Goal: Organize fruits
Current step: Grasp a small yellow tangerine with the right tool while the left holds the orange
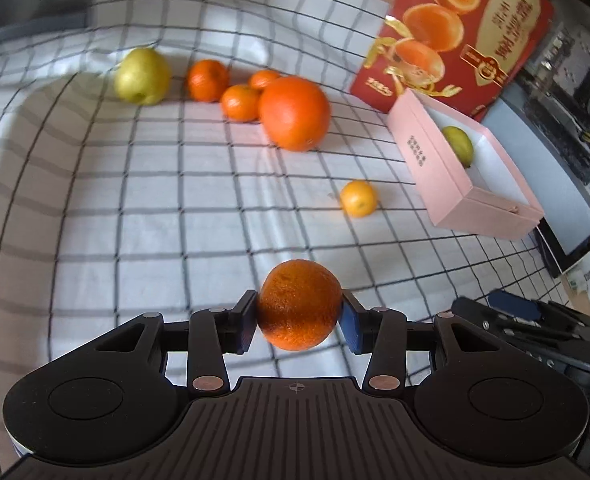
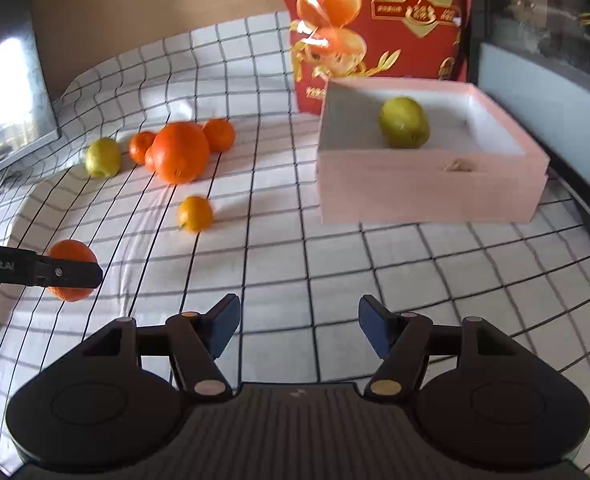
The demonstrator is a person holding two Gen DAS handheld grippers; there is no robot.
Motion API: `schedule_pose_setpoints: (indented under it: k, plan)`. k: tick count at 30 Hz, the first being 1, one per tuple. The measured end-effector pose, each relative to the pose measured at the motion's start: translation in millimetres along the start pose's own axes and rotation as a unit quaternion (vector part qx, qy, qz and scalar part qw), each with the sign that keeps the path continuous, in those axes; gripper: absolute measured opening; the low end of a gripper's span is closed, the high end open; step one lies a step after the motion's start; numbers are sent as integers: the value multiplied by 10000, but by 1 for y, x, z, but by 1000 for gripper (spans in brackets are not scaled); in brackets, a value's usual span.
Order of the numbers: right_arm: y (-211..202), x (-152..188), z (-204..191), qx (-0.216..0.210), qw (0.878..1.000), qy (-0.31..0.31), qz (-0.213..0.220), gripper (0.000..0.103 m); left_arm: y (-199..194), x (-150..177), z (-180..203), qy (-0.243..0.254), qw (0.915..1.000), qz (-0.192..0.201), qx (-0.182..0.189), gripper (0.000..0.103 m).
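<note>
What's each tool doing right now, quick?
Left tool: closed on a tangerine, lifted off the checked cloth.
Right tool: open, holding nothing.

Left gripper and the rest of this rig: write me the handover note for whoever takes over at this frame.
Left gripper: shut on a mandarin, held above the checked cloth.
Right gripper: open, holding nothing, facing the pink box.
Done: one green fruit lies in the box.
Left: place the held mandarin; then the yellow-orange fruit lying alone, and the far cluster: large orange, three small mandarins, a green-yellow fruit.
</note>
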State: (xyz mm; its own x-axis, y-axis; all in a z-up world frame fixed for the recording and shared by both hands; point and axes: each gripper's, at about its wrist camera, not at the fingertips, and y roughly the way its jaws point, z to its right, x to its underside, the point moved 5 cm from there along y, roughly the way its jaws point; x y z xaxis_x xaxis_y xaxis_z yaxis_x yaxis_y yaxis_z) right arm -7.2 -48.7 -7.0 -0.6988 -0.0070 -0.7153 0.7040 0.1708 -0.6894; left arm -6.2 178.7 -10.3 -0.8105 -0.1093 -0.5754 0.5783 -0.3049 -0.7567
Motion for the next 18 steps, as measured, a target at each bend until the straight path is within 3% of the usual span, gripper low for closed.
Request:
schedule_pose_setpoints:
  k: [9,13,18]
  plan:
    - [24,-32,-42,-518,9916,-1153,269,66,-34,17,-19,-752,9941,355,-699,48]
    - [46,-47,-45,-714,9884,-1339,105,65,-42,11,-8,-822,9903,512,-996,48]
    - [74,-54,-50,-967,9816,-1645,104,60,-45,21,0,-1071,9861,742,-1031,48]
